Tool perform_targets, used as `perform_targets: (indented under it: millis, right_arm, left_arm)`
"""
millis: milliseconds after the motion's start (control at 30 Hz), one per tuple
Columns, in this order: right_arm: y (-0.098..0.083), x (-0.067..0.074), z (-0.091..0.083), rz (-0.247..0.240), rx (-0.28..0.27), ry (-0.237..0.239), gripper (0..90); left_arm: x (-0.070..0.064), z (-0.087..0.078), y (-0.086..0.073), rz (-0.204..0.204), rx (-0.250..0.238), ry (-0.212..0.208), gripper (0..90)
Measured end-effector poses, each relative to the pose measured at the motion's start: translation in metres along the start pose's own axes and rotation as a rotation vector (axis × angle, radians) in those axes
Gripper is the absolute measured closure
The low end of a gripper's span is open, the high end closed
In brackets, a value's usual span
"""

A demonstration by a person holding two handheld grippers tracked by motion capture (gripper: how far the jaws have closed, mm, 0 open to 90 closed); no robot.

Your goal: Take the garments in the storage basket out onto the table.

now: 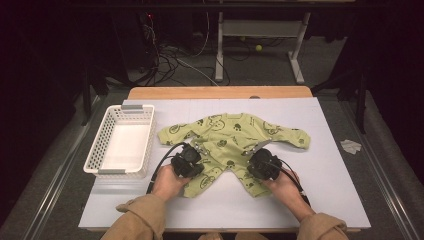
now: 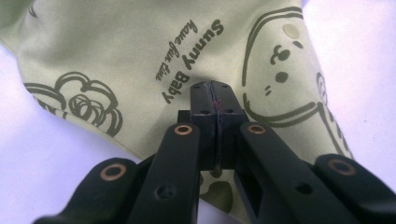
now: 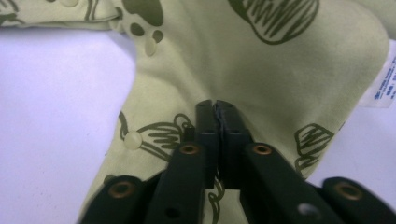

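Observation:
A light green baby suit [image 1: 230, 132] with dark green cartoon prints lies spread flat on the white table cover, sleeves out to both sides and legs toward me. My left gripper [image 1: 199, 148] sits on the suit's left leg; its jaws [image 2: 212, 88] are pressed together at the cloth [image 2: 140, 46] beside the words "Sunny Baby". My right gripper [image 1: 256, 149] sits on the right leg. Its jaws [image 3: 217, 105] are shut too, and creases in the fabric [image 3: 233, 60] run toward their tips. A hand holds each gripper.
A white plastic basket [image 1: 100, 145] stands on the table's left side with nothing in it. The white table cover [image 1: 330, 165] extends around the suit. A white care label [image 3: 385, 84] sticks out from the suit's edge. Cables and desk legs lie on the floor beyond.

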State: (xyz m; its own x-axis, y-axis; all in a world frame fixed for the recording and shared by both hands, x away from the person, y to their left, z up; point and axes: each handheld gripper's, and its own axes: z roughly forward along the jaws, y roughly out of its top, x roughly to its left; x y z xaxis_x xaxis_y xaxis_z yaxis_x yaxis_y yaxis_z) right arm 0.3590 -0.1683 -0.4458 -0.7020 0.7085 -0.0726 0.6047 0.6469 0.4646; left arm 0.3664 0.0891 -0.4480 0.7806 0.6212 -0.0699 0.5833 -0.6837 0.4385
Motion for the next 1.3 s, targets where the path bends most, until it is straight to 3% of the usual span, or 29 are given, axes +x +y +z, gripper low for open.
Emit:
perform_targets:
  millis: [233, 467, 567, 600, 667, 767, 900, 1033, 1200, 1300]
  right_arm:
    - [0.005, -0.005, -0.007, 0.007, -0.039, -0.032, 90.0]
    - [0.015, -0.015, -0.017, 0.040, -0.082, -0.046, 90.0]
    - [0.017, -0.019, -0.012, 0.050, -0.062, -0.051, 90.0]
    - [0.017, -0.018, -0.008, 0.046, -0.041, -0.050, 90.0]
    - [0.016, -0.014, -0.001, 0.033, -0.015, -0.046, 90.0]
    - [0.013, -0.010, -0.007, 0.033, -0.047, 0.001, 85.2]
    - [0.008, -0.011, -0.022, 0.058, -0.069, 0.019, 78.5]
    - [-0.005, -0.009, -0.025, 0.047, -0.036, 0.016, 74.5]
    - [-0.017, -0.010, -0.020, 0.071, -0.021, 0.036, 70.3]
    - [-0.021, -0.010, -0.013, 0.078, -0.013, 0.035, 70.9]
  left_arm:
    - [0.017, -0.014, 0.006, -0.052, -0.091, -0.011, 85.6]
    - [0.039, -0.016, 0.008, -0.117, -0.170, 0.050, 85.4]
    - [0.047, -0.006, 0.007, -0.154, -0.142, 0.029, 85.1]
    - [0.045, -0.003, 0.008, -0.147, -0.118, 0.034, 84.7]
    - [0.040, -0.004, 0.008, -0.150, -0.119, 0.045, 78.3]
    - [0.032, -0.020, 0.004, -0.150, -0.167, 0.029, 68.0]
    - [0.017, -0.033, -0.004, -0.115, -0.163, -0.007, 62.1]
    - [0.006, -0.025, -0.017, -0.078, -0.109, -0.029, 59.4]
    - [0.007, -0.008, -0.027, -0.095, -0.068, -0.030, 58.6]
    - [0.008, -0.006, -0.028, -0.099, -0.082, -0.032, 59.7]
